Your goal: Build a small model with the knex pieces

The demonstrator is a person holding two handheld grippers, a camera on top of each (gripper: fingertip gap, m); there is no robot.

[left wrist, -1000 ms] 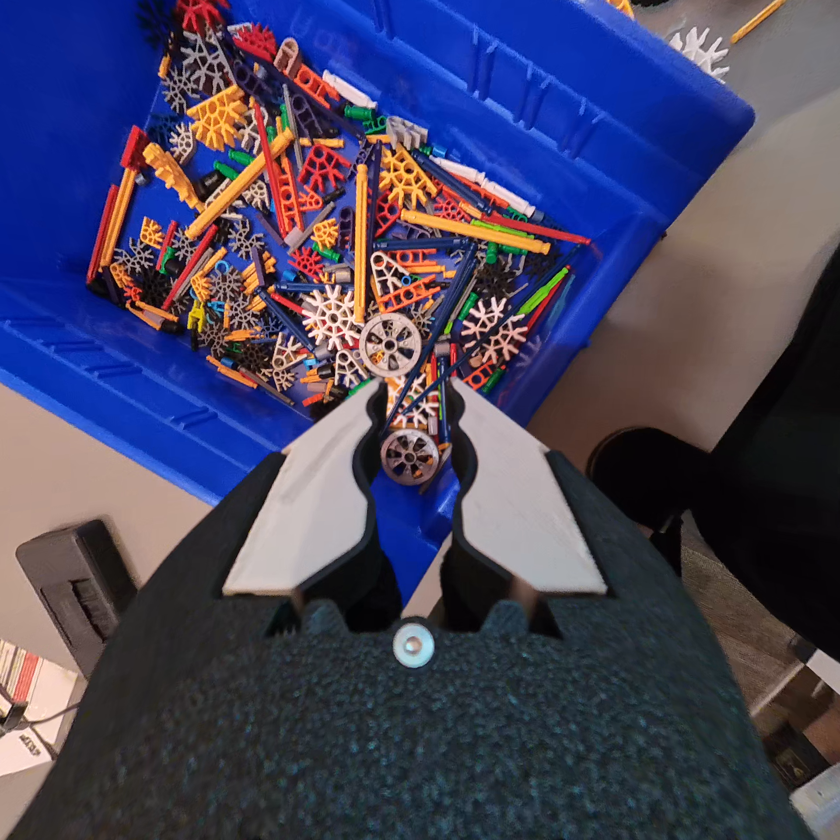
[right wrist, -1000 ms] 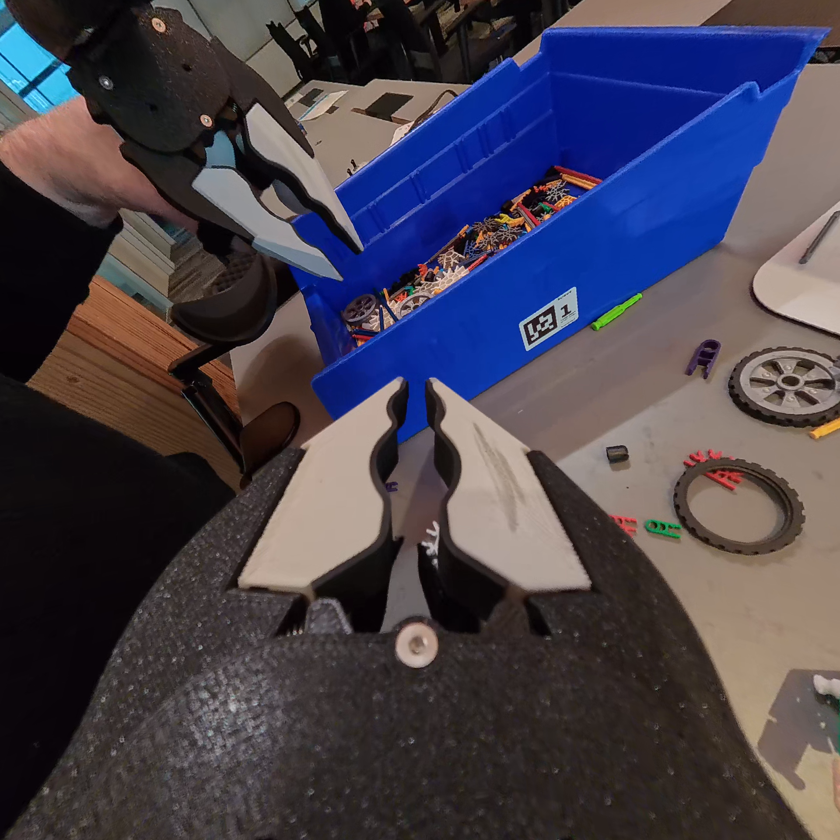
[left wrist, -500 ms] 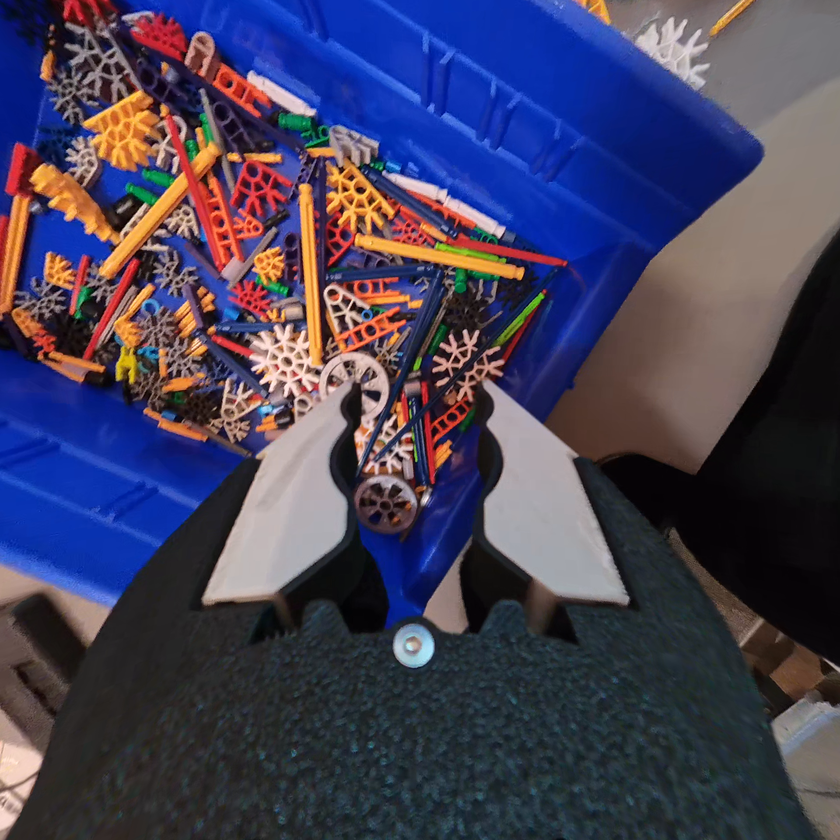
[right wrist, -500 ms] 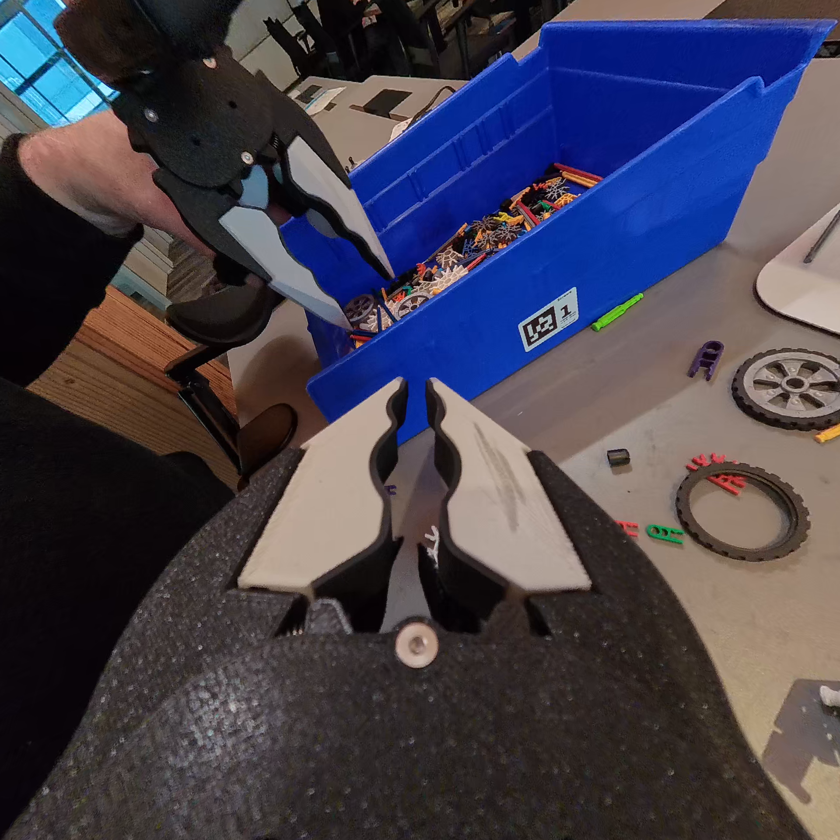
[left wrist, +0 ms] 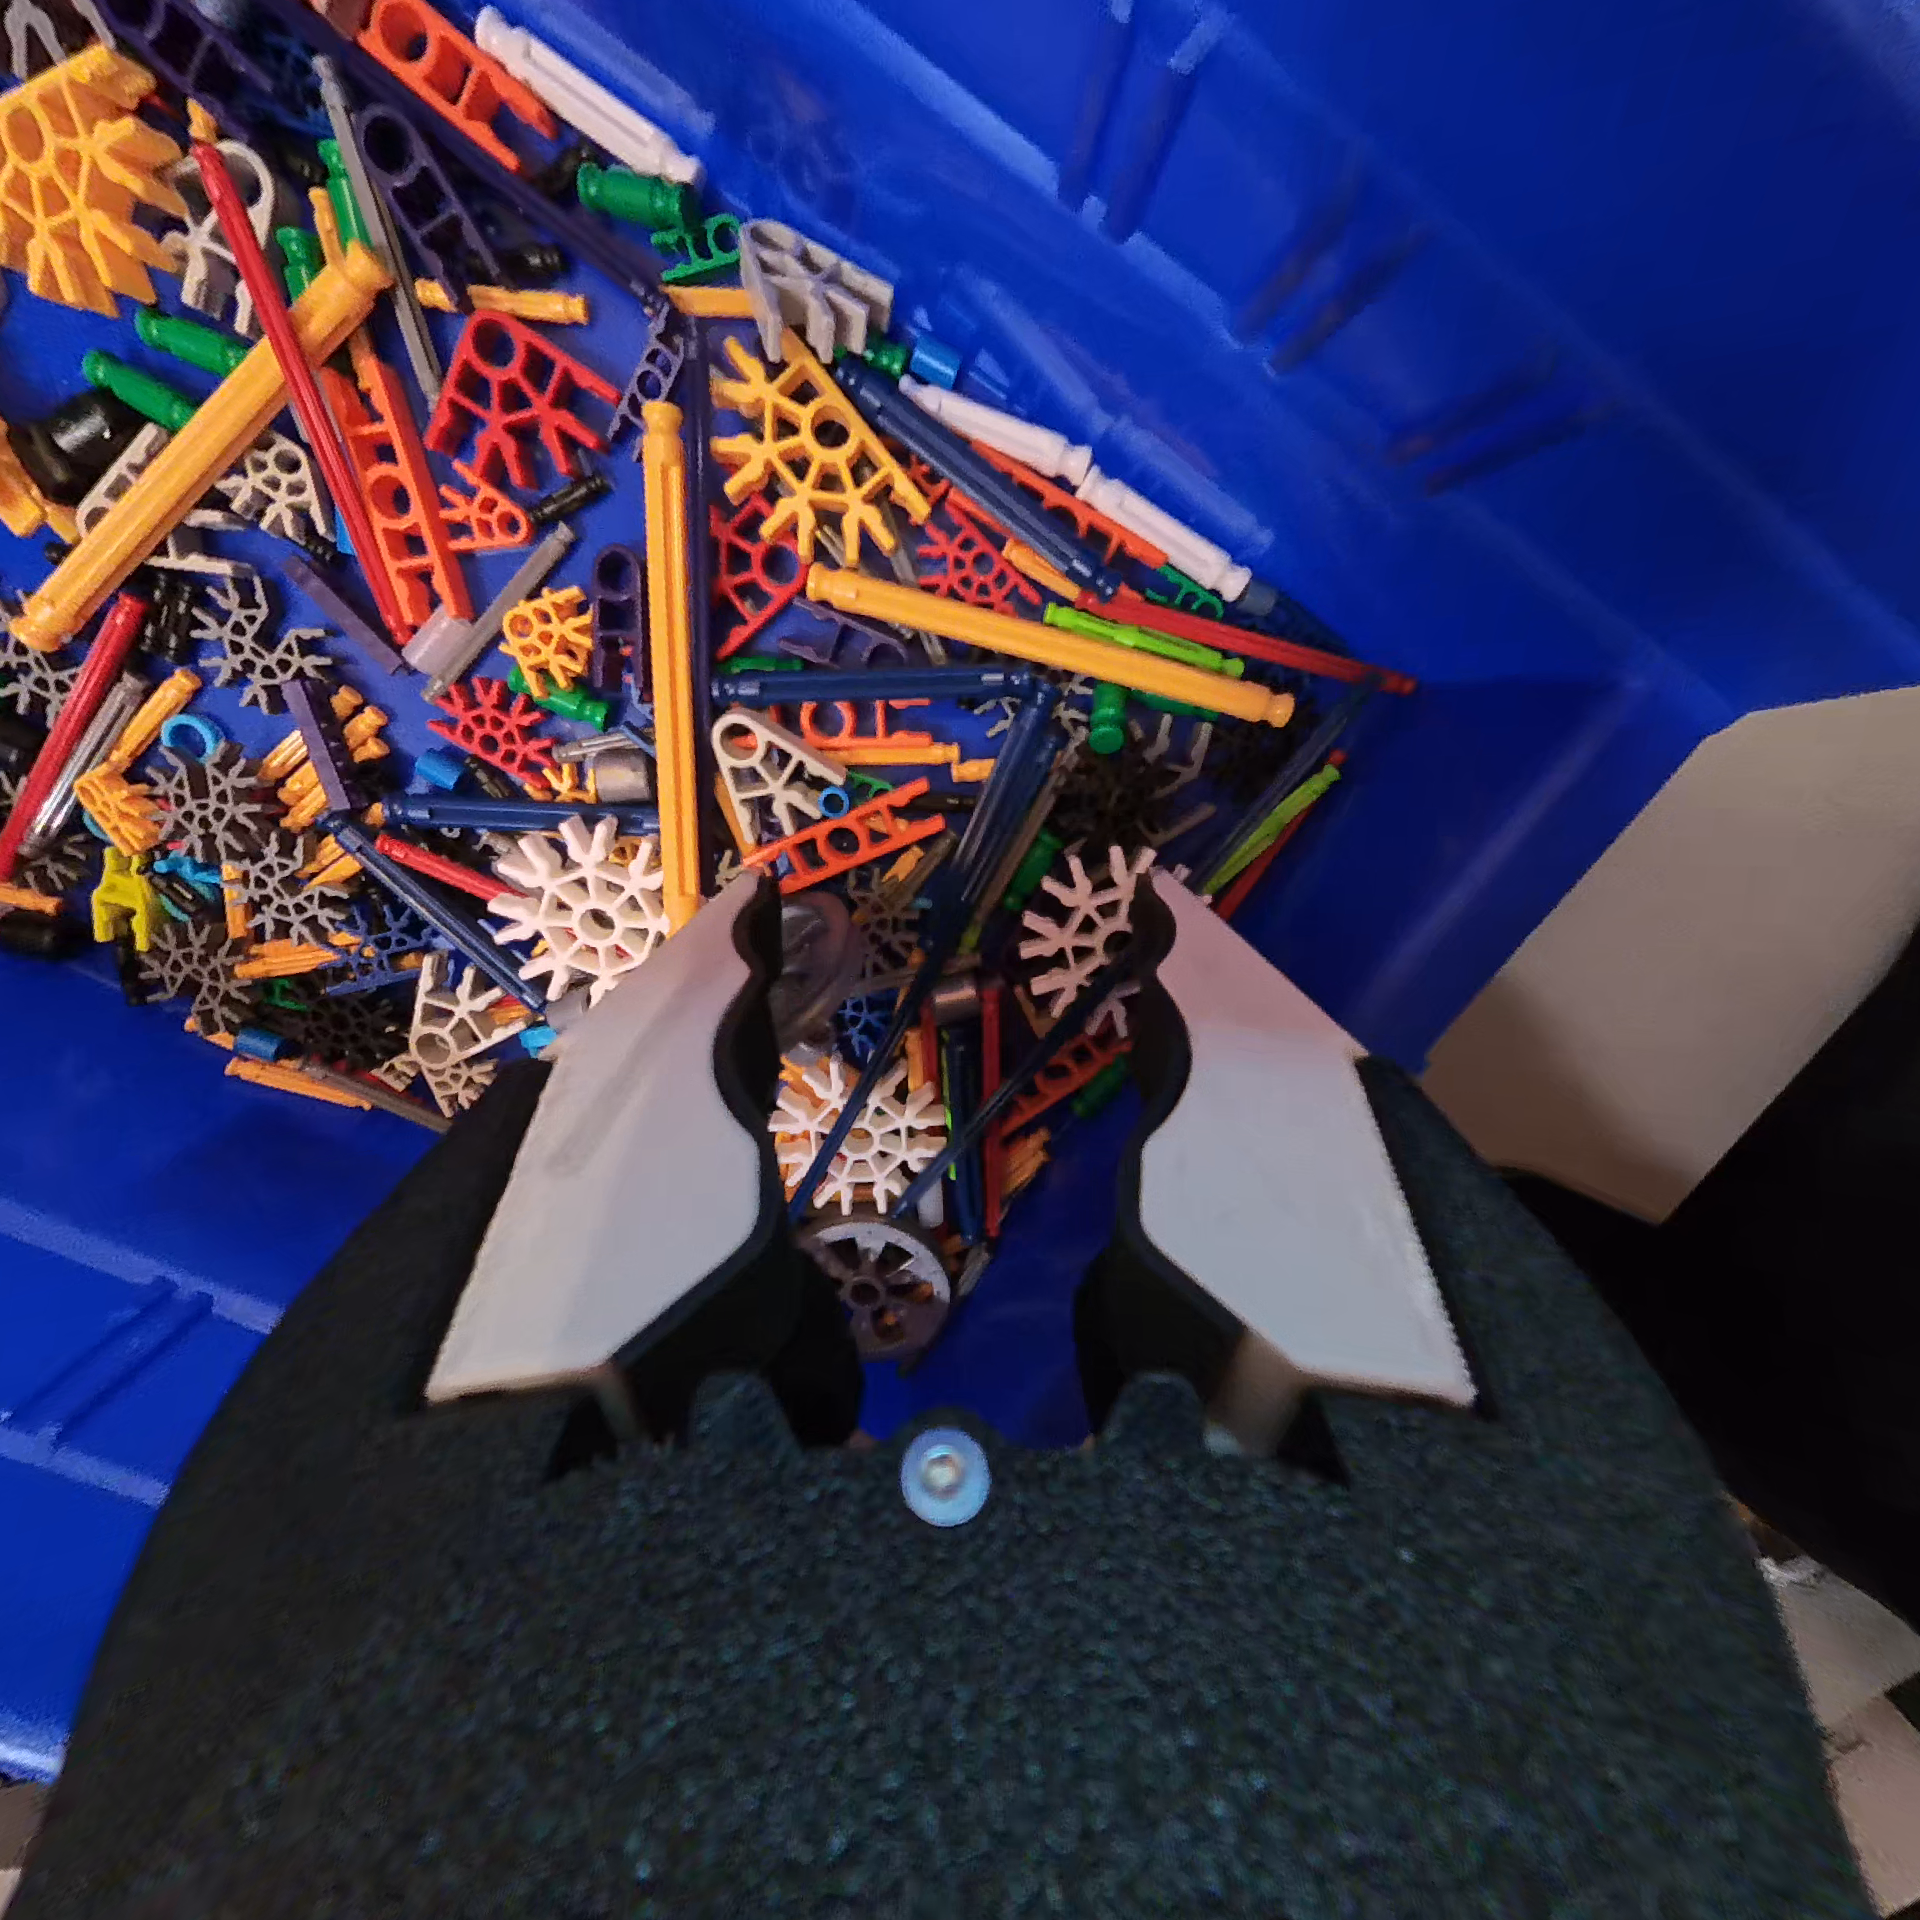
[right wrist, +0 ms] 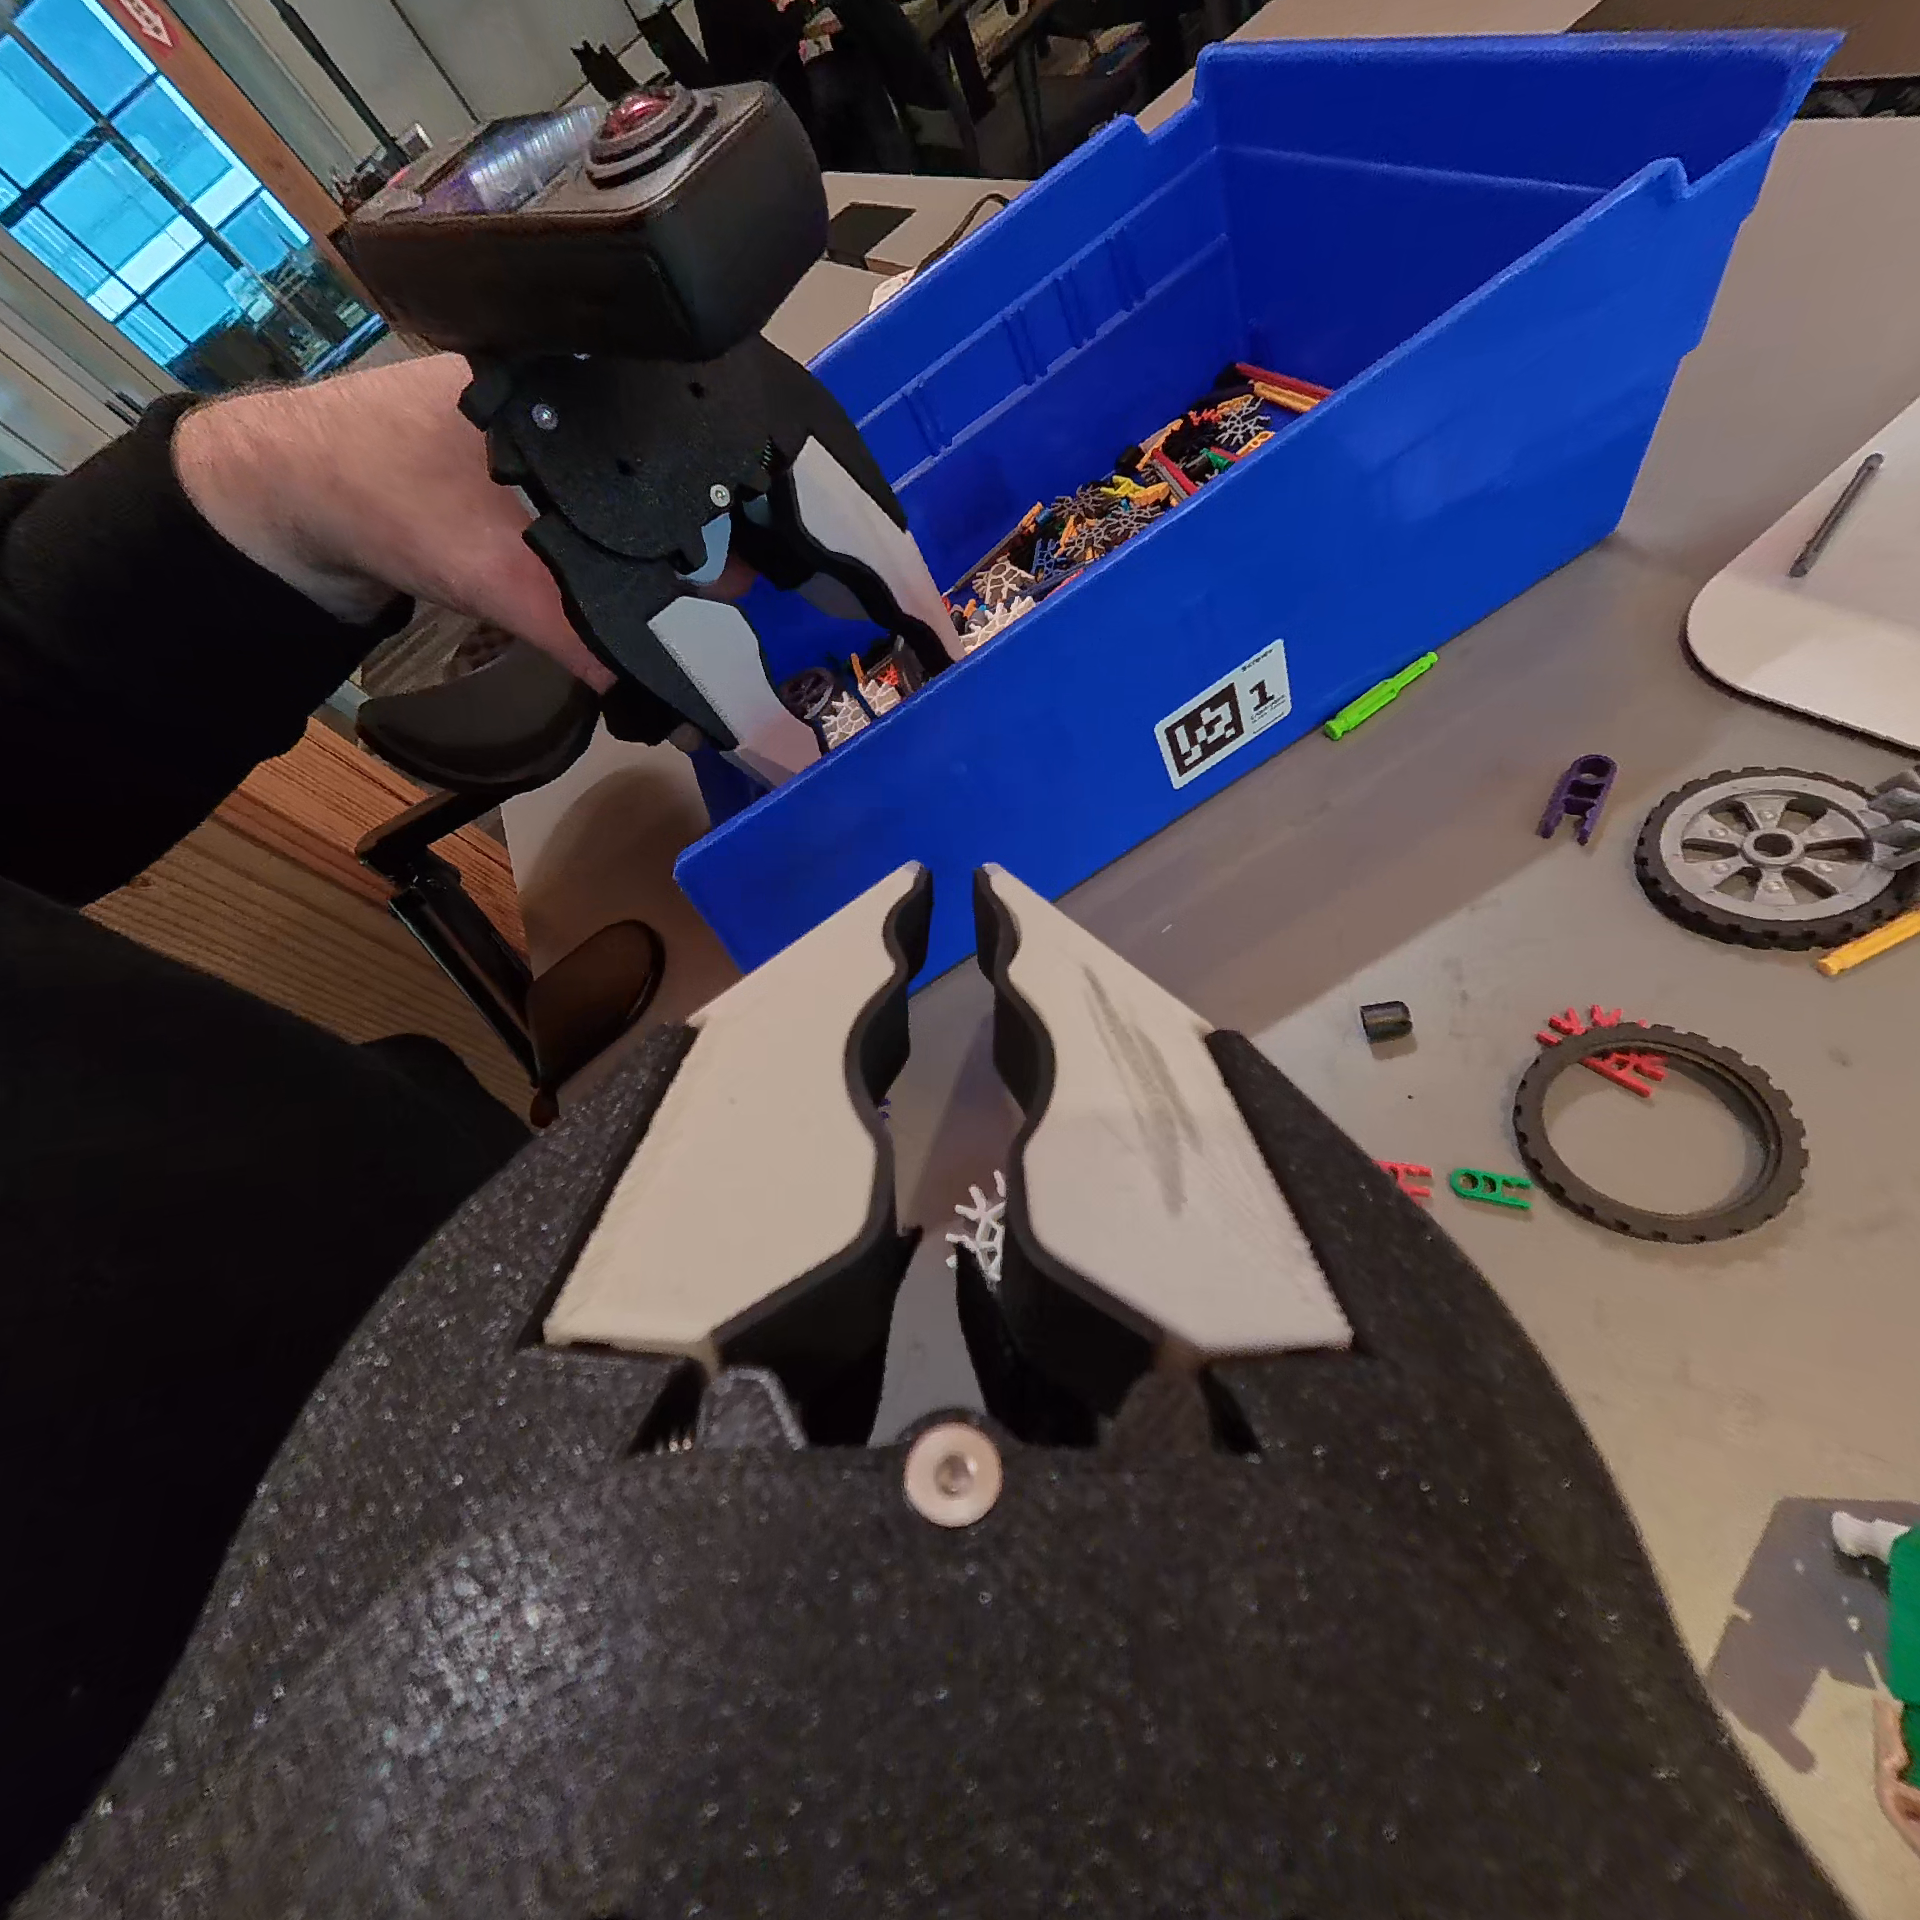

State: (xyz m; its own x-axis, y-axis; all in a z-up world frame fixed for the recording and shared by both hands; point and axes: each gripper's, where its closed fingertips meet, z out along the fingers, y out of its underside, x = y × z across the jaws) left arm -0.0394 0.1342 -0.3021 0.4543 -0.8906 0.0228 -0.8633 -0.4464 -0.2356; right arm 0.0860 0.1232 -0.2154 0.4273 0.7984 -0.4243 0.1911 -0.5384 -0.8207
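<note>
Left wrist view: the left gripper (left wrist: 951, 899) has its fingers spread wide and grasping nothing, reaching down into the near corner of the blue bin (left wrist: 1455, 312). Between them lie a small grey spoked wheel (left wrist: 883, 1283), a white snowflake connector (left wrist: 862, 1132) crossed by dark blue rods, and a second white snowflake connector (left wrist: 1081, 935) just beside the right finger. Farther in, the bin floor is heaped with yellow rods (left wrist: 1039, 639), red and orange connectors and grey pieces.

In the right wrist view, the right gripper (right wrist: 951, 883) hangs over the grey counter (right wrist: 1351, 862) outside the bin, its fingers drawn nearly together with a narrow gap, holding nothing; a small white piece (right wrist: 982, 1226) lies on the counter beneath them. To the right sit a loose black tyre ring (right wrist: 1657, 1132), a green connector (right wrist: 1491, 1184) and, farther off, a grey wheel with tyre (right wrist: 1766, 857).
</note>
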